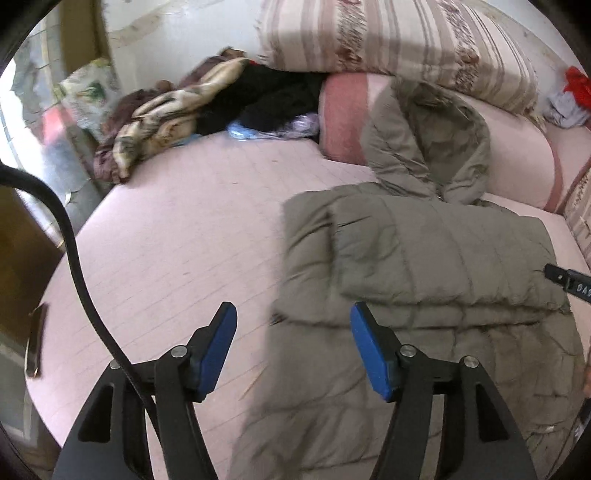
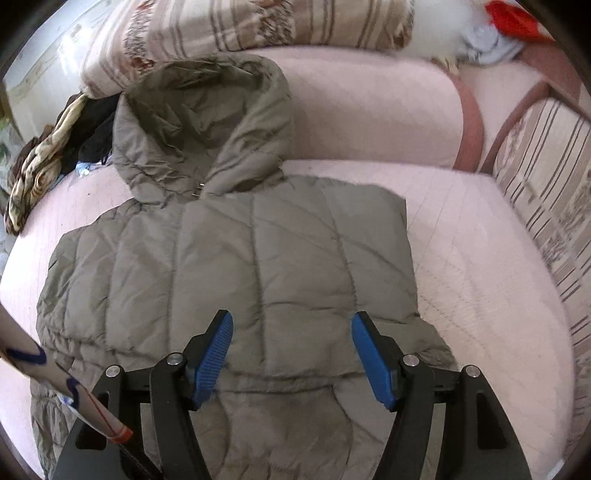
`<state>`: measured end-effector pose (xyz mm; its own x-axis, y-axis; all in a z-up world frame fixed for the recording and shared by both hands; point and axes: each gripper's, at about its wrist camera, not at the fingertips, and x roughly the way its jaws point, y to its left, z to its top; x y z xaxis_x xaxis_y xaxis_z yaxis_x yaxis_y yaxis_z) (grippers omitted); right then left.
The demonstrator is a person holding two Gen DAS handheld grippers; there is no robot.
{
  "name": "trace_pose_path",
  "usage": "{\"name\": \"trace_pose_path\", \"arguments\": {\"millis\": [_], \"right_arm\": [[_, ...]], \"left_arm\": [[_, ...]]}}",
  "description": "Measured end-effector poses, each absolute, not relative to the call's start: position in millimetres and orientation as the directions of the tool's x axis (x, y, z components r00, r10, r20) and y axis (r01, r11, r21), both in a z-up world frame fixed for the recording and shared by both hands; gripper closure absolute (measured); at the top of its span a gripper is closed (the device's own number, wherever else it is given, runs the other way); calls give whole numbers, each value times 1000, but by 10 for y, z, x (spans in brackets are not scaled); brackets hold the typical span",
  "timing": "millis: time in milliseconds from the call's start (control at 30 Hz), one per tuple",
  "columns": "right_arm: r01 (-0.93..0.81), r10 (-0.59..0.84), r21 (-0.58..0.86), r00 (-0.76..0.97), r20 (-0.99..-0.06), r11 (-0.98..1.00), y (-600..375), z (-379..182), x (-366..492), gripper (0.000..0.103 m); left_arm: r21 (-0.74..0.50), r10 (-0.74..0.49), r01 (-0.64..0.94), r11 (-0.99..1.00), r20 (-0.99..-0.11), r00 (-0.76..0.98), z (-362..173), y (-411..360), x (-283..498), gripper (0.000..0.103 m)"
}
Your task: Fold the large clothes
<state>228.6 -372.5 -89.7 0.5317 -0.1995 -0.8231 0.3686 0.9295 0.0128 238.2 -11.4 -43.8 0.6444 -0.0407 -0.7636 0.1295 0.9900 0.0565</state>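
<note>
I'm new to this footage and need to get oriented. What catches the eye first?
A grey-green puffer jacket lies on the pink bed, sides folded in, its hood propped on a pink bolster. Both blue-padded grippers, left and right, hang open over it, holding nothing. A pile of clothes sits at the far edge.

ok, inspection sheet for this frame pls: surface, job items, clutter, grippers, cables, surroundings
surface: pink quilted bed cover, bare beside the coat.
job's things: olive puffer coat lying flat, sides folded in, hood spread out at the top.
clutter: heap of clothes and blanket; red cloth.
grippers: left gripper open, empty; right gripper open above the coat.
cables: black cable near the left gripper.
surroundings: striped bedding, pink bolster.
</note>
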Motion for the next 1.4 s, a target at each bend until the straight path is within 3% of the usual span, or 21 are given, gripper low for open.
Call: {"name": "trace_pose_path", "arguments": {"millis": [200,433,633,967,1300,1333,1367,1400], "right_arm": [[298,-250,-93,545,-800,950,-3186,-666,2404,32],[232,-277,-172,566,-776,957,-2677,-514,2770,32],[290,-216,-40,605,-767,956,-2698,-245,3414,31],[407,-88,267,671,-736,874,-2959,90,4745,19],[433,-98,273,662,-743,859,-2847,-156,5647,18],[425,-98,261,658,-747,867,-2841,-189,5686,27],[413,-101,239,651,-753,879,-2829,-223,5714,61],[404,-94,235,645,-758,884,-2840,-242,5705,82]], "left_arm": [[85,25,60,995,-751,659,-604,204,2336,40],[4,6,-6,1000,-786,618,-786,544,2499,40],[-42,-12,-33,999,-785,620,-772,685,2571,40],[-60,-28,-36,998,-815,578,-957,641,2781,40],[-92,-81,5,996,-841,535,-1105,591,2889,40],[-89,-80,10,996,-840,536,-1104,575,2891,40],[-83,-77,13,996,-840,538,-1100,561,2891,40],[-81,-77,16,997,-839,539,-1096,556,2894,40]]}}
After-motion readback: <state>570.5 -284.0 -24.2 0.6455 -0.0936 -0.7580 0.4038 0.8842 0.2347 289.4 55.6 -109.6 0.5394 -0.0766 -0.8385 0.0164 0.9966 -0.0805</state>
